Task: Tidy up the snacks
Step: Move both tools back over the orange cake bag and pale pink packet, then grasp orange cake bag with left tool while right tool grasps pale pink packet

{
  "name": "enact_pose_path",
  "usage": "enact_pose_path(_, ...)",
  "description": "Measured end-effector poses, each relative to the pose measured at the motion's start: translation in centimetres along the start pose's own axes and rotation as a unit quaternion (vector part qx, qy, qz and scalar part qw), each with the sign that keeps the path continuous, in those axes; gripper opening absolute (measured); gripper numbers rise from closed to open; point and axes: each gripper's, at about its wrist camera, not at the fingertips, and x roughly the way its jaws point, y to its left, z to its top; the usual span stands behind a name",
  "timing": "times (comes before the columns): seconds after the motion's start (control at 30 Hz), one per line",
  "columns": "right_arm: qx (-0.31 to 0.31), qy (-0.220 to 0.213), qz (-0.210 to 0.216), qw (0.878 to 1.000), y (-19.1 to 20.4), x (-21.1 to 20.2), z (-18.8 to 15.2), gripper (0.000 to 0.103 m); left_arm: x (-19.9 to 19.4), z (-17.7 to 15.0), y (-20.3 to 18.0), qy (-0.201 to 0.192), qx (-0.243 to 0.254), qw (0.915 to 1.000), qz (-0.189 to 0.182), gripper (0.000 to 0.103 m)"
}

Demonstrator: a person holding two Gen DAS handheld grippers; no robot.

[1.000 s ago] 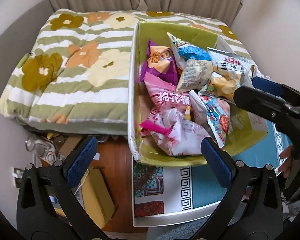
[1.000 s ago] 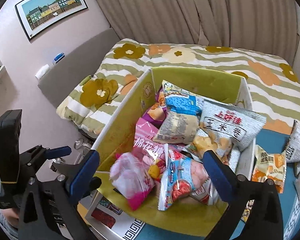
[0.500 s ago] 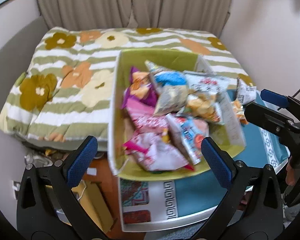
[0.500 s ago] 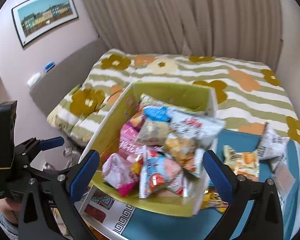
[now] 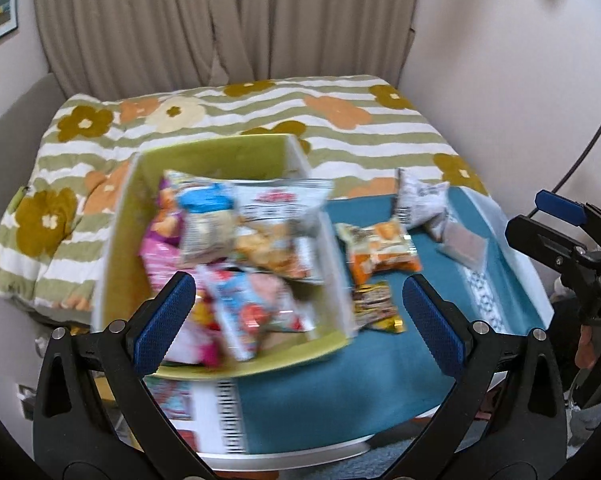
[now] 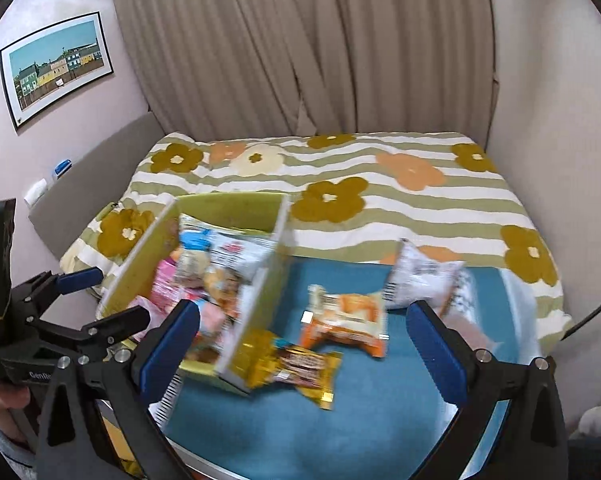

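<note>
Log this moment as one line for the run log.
left gripper: open, empty | right gripper: open, empty | green box: full of snacks | orange packet, gold bar, white bag: loose on blue mat

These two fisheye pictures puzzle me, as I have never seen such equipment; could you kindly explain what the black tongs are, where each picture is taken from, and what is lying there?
No robot arm is here: a person holds a two-finger gripper in each hand, each with a camera looking along its fingers. One picture is from the left gripper, the other from the right gripper. Both stand open and hold nothing. On the blue-topped table stands a green box piled with snack packets. Beside it, loose, lie an orange packet, a gold-and-brown packet and a white packet. Behind is a flowered bedcover. The frames are blurred, so labels cannot be read.
</note>
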Motion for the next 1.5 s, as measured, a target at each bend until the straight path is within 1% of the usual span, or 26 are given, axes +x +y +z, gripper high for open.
enact_pose_path(0.1, 0.000, 0.002, -0.003, 1.000, -3.2, -0.8, -0.7, 0.103, 1.2, 0.3, -3.6, 0.009, 0.004, 1.0000, 0.000, 0.103)
enact_pose_path(0.13, 0.001, 0.003, -0.003, 1.000, -4.2, -1.0, -0.8, 0.103, 1.8, 0.5, -5.2, 0.012, 0.002, 0.9999, 0.000, 0.103)
enact_pose_path(0.3, -0.012, 0.011, -0.002, 1.000, -9.5, -1.6, -1.5, 0.103, 4.7, 1.0, -10.1, 0.027, -0.018, 0.9995, 0.003, 0.103)
enact_pose_path(0.4, -0.029, 0.019, 0.004, 0.999, -12.3, -1.2, -1.9, 0.103, 6.8, 1.2, -12.4, 0.036, -0.037, 0.9986, 0.013, 0.103)
enact_pose_path(0.43, -0.034, 0.022, 0.008, 0.999, -13.1, -1.0, -2.0, 0.103, 7.8, 1.4, -13.3, 0.039, -0.043, 0.9981, 0.021, 0.103)
enact_pose_path(0.57, -0.062, 0.042, 0.025, 0.997, -15.7, 1.0, -2.7, 0.103, 11.4, 1.6, -14.9, 0.055, -0.052, 0.9958, 0.051, 0.103)
enact_pose_path(0.7, -0.086, 0.068, 0.032, 0.993, -17.3, 3.7, -3.7, 0.103, 16.1, 1.6, -15.6, 0.079, -0.059, 0.9920, 0.078, 0.103)
enact_pose_path(0.83, -0.099, 0.098, 0.035, 0.990, -18.7, 7.1, -4.7, 0.103, 21.0, 1.2, -15.1, 0.110, -0.061, 0.9871, 0.099, 0.103)
enact_pose_path(1.03, -0.126, 0.137, 0.031, 0.982, -19.7, 12.4, -6.0, 0.103, 26.3, 0.7, -14.2, 0.138, -0.060, 0.9803, 0.127, 0.103)
enact_pose_path(1.17, -0.136, 0.164, 0.039, 0.976, -20.0, 14.7, -6.6, 0.103, 28.0, 0.3, -13.4, 0.154, -0.064, 0.9777, 0.128, 0.103)
enact_pose_path(1.23, -0.141, 0.178, 0.045, 0.973, -20.1, 15.8, -6.8, 0.103, 28.2, 0.5, -13.2, 0.146, -0.061, 0.9791, 0.127, 0.103)
enact_pose_path(1.4, -0.165, 0.208, 0.054, 0.963, -20.2, 18.5, -7.5, 0.103, 28.8, 0.7, -12.5, 0.151, -0.061, 0.9795, 0.119, 0.103)
enact_pose_path(1.5, -0.170, 0.221, 0.060, 0.958, -20.3, 19.5, -7.6, 0.103, 29.3, 1.0, -12.3, 0.155, -0.056, 0.9796, 0.114, 0.103)
